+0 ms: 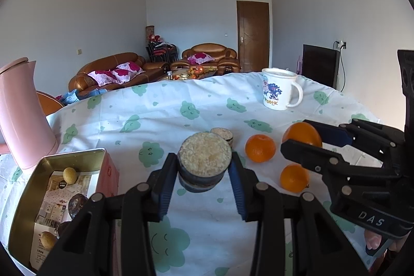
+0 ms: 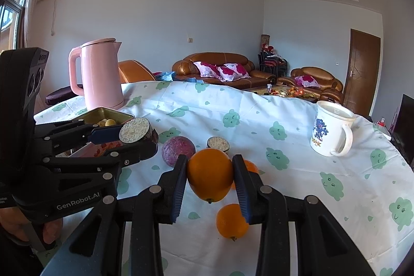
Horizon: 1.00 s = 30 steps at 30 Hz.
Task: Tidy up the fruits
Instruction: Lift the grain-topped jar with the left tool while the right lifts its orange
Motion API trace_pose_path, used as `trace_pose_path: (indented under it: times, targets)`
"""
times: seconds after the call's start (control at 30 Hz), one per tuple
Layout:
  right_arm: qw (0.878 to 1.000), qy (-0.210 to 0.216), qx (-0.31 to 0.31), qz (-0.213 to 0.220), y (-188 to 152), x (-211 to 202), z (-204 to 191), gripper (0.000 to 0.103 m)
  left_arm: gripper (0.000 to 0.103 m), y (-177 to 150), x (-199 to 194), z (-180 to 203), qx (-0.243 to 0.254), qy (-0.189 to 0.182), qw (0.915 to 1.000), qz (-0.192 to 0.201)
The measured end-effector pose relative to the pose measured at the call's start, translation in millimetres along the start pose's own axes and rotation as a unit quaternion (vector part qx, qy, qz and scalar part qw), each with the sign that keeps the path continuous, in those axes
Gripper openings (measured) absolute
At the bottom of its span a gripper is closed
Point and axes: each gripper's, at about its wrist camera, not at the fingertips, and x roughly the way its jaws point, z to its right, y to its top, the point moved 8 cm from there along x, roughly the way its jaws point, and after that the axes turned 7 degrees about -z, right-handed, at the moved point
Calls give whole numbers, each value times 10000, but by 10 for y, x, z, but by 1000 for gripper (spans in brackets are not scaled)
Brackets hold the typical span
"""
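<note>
My left gripper (image 1: pixel 204 167) is shut on a halved passion fruit (image 1: pixel 204 157), cut face up, held above the table; it also shows in the right wrist view (image 2: pixel 135 133). My right gripper (image 2: pixel 210 172) is shut on an orange (image 2: pixel 210 173), lifted off the cloth; it also shows in the left wrist view (image 1: pixel 301 133). Two more oranges (image 1: pixel 260 148) (image 1: pixel 294 177) lie on the cloth. Another passion fruit half (image 2: pixel 218 143) and a whole purple one (image 2: pixel 178 150) lie beyond. A gold tin box (image 1: pixel 59 188) at the left holds small yellow fruits (image 1: pixel 69 174) and dark ones.
A pink kettle (image 2: pixel 101 74) stands at the back left next to the tin. A white printed mug (image 2: pixel 331 131) stands at the right. The round table has a white cloth with green clouds (image 2: pixel 258 110). Sofas and a door lie beyond.
</note>
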Motion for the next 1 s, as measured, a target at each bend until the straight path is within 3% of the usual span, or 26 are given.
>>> trace_pose_path:
  times: [1.0]
  targets:
    - [9988,41,41,491,42,-204,5,37,42,47,-223,2,58,242,9981,557]
